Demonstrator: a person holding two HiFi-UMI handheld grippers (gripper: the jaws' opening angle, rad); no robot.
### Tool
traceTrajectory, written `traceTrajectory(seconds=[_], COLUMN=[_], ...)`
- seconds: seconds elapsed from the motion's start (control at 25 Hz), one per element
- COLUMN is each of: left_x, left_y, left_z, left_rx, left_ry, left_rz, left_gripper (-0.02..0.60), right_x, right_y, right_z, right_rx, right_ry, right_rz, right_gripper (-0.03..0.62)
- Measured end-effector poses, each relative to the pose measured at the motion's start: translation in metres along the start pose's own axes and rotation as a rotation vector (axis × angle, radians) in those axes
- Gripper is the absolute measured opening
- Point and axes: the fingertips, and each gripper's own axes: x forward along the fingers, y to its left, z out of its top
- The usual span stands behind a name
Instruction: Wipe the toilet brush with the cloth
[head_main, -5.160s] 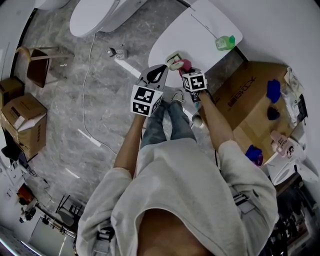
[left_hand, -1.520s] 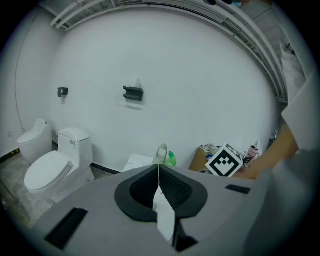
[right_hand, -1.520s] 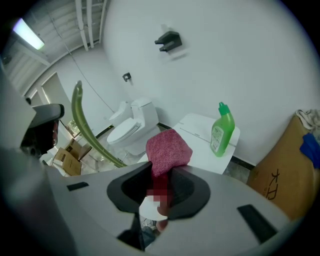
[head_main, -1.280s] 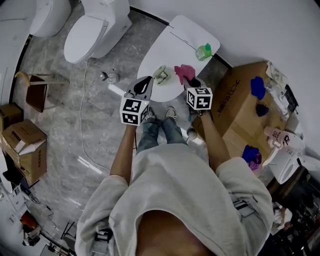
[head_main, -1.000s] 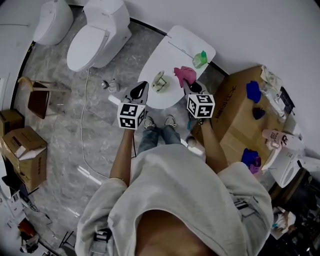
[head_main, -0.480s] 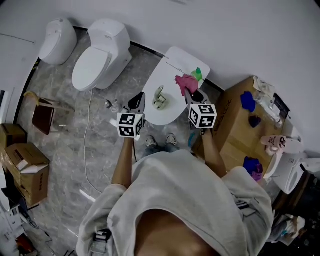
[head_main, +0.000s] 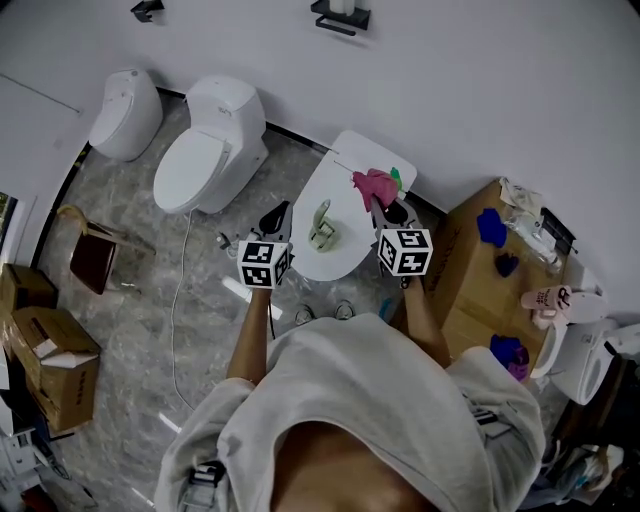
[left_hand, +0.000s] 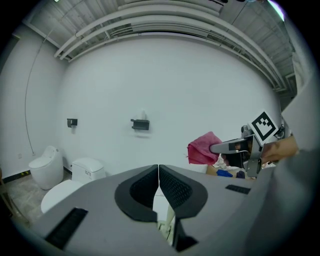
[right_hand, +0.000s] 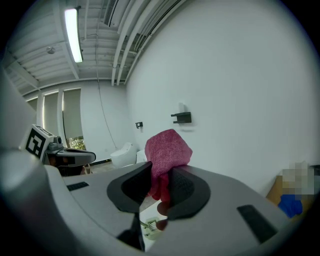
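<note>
Above white oval table (head_main: 347, 176): nubbly pink cloth (right_hand: 167, 149) between right tongs (right_hand: 160, 176); left tongs (left_hand: 158, 172) pressed together.

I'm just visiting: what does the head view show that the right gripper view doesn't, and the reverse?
Only the head view: the person's back, the cardboard boxes on the floor and the brown stool. Only the right gripper view: the ceiling light and a close look at the jaws of the right gripper closed on the pink cloth. Both: that cloth, the left gripper, a toilet and the black wall fixture.
</note>
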Motion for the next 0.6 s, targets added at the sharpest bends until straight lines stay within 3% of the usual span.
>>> traceTrajectory(seconds=[0.6], left_x=[-0.0079], left_y=[0.0098], left_z=[0.0067], left_rx=[0.014], left_ry=[-0.014], left_rz=[0.013], left_gripper=[0.023], right_x=[0.0011], right_y=[0.0070], right_z=[0.0040], right_rx=[-0.044], right_ry=[-0.013], right_rz=[-0.014], right_gripper=[0.087])
